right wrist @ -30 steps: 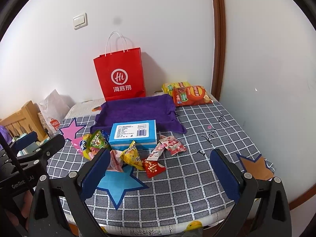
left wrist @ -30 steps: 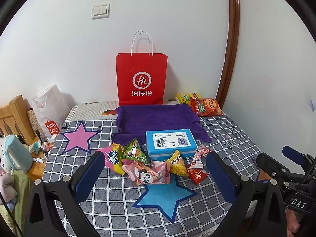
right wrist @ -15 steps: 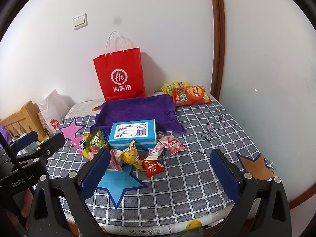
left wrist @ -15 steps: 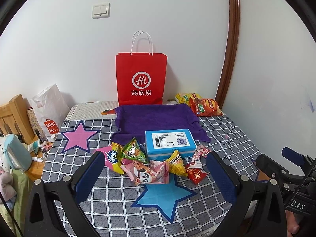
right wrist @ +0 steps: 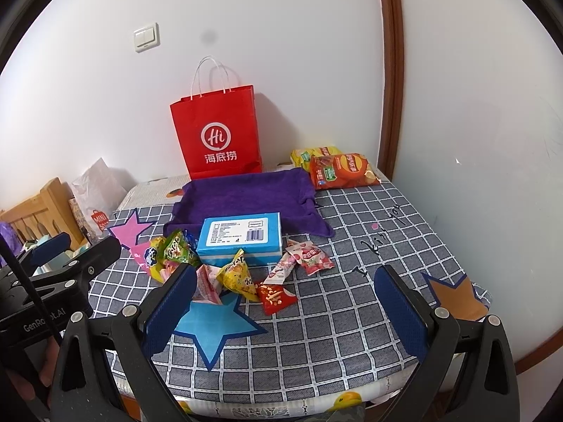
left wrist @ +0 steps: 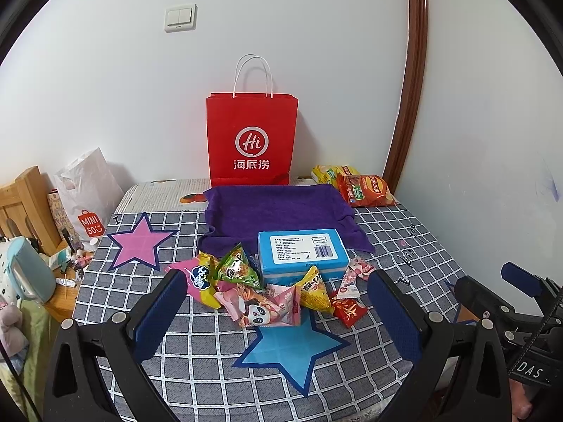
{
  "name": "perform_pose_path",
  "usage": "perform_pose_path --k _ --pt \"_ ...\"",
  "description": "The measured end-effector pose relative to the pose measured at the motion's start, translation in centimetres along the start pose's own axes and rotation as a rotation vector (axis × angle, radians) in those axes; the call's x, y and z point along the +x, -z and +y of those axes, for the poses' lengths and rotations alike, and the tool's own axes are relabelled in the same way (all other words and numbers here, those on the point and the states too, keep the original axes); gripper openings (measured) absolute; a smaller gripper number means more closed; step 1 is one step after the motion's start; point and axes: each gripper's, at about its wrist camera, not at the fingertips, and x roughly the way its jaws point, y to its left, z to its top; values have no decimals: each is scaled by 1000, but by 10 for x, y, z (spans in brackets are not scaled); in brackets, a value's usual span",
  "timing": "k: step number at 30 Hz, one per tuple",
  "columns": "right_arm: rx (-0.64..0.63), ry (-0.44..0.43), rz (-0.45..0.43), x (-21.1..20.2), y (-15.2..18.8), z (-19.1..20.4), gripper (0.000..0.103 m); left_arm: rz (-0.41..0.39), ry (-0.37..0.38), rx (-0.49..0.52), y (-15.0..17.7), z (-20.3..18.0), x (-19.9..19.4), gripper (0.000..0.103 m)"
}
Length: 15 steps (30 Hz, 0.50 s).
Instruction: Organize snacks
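Several small snack packets lie in a heap [left wrist: 267,292] on the checked tablecloth, in front of a blue box [left wrist: 301,251]: a green one [left wrist: 237,267], a pink panda one [left wrist: 260,307], a yellow one [left wrist: 315,290], a red one [left wrist: 348,311]. The heap also shows in the right wrist view [right wrist: 239,274], by the blue box [right wrist: 241,237]. My left gripper [left wrist: 278,313] is open and empty, held above the table's near side. My right gripper [right wrist: 285,309] is open and empty, to the right of the left one.
A purple towel [left wrist: 278,211] lies behind the box. A red paper bag [left wrist: 251,137] stands against the wall. Two crisp bags [left wrist: 366,190] lie at the back right. Paper stars [left wrist: 139,242] are stuck on the cloth. A wooden chair [left wrist: 21,204] stands left of the table.
Both grippers have drifted very slightly; the scene is otherwise as before. Nothing was taken hold of or let go.
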Motion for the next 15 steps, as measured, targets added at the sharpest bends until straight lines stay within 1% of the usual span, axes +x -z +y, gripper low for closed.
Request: perform_pose_path --k 15 --pt "-1 -1 -4 -1 5 0 100 -1 3 -2 1 1 -1 102"
